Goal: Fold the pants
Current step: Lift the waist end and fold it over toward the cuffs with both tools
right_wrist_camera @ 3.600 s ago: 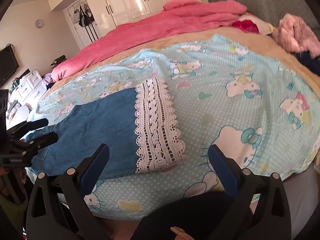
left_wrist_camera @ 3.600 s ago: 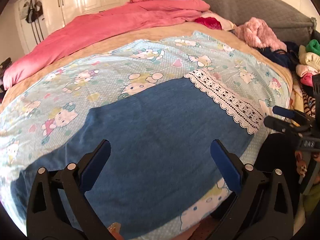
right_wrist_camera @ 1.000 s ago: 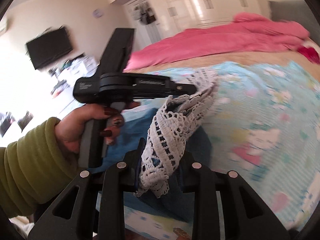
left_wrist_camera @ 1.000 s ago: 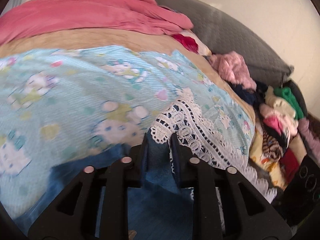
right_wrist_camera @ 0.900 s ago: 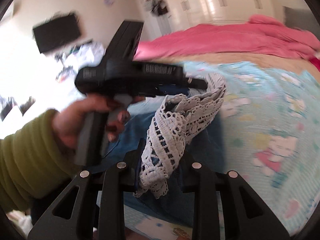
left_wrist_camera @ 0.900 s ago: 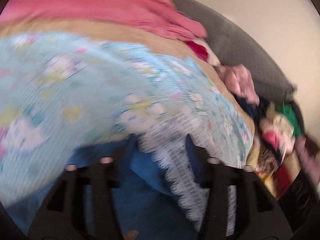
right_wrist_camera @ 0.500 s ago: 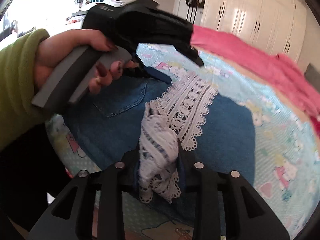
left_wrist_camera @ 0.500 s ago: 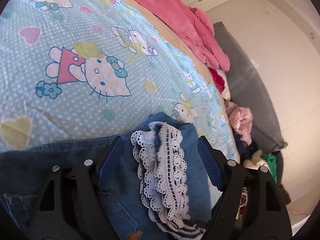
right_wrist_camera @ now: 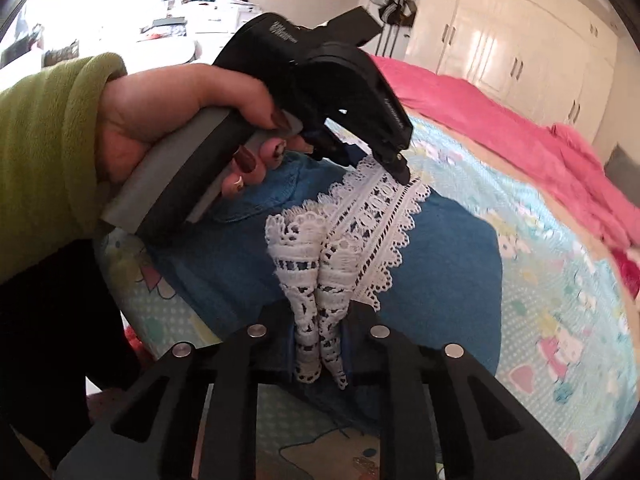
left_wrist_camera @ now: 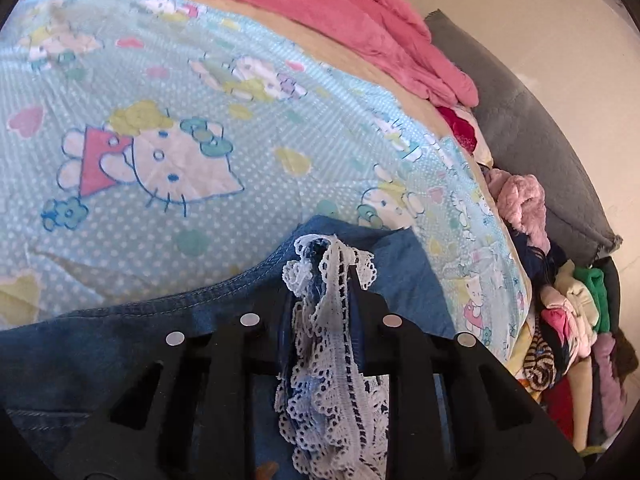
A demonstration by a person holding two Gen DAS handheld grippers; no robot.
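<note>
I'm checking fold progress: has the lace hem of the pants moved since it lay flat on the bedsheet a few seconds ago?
Yes. The lace hem has been carried across the cartoon bedsheet onto the denim near the back pocket, pinched by both the left gripper and the right gripper.

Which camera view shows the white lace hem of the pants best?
The right wrist view: the lace hem lies spread flat on the denim there, its pattern clear, running from the left gripper to the right gripper. The left wrist view shows only a bunched strip.
</note>
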